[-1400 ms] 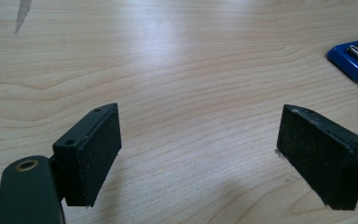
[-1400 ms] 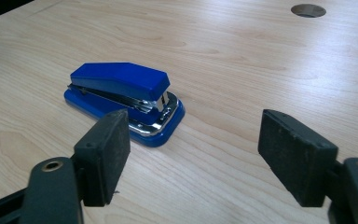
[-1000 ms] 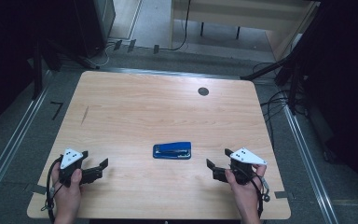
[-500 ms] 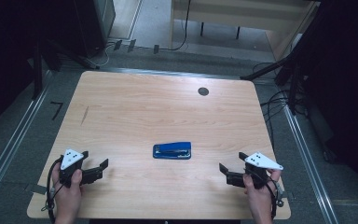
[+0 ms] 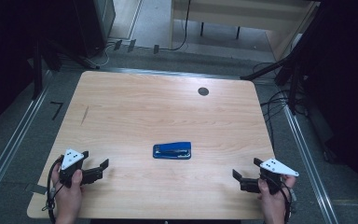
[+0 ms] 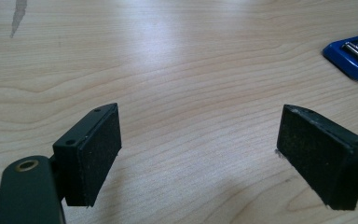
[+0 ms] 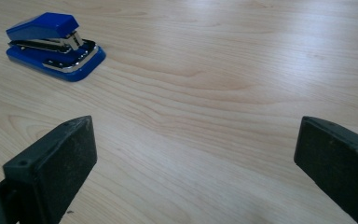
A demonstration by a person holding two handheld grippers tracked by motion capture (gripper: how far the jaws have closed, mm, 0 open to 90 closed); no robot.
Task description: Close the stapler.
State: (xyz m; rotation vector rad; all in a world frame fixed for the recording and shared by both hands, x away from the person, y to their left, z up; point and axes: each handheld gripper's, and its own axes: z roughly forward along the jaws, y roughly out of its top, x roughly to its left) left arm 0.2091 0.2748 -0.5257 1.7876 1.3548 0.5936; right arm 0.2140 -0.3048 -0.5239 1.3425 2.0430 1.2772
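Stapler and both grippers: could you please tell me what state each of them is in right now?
Stapler: closed, flat on the table, untouched.
Left gripper: open, nothing between its fingers, low over the table.
Right gripper: open, its jaws have just been opening, nothing between them, apart from the stapler.

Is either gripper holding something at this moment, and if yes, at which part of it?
Nothing is held. The left gripper and right gripper both stand open over bare table; the blue stapler lies apart between them.
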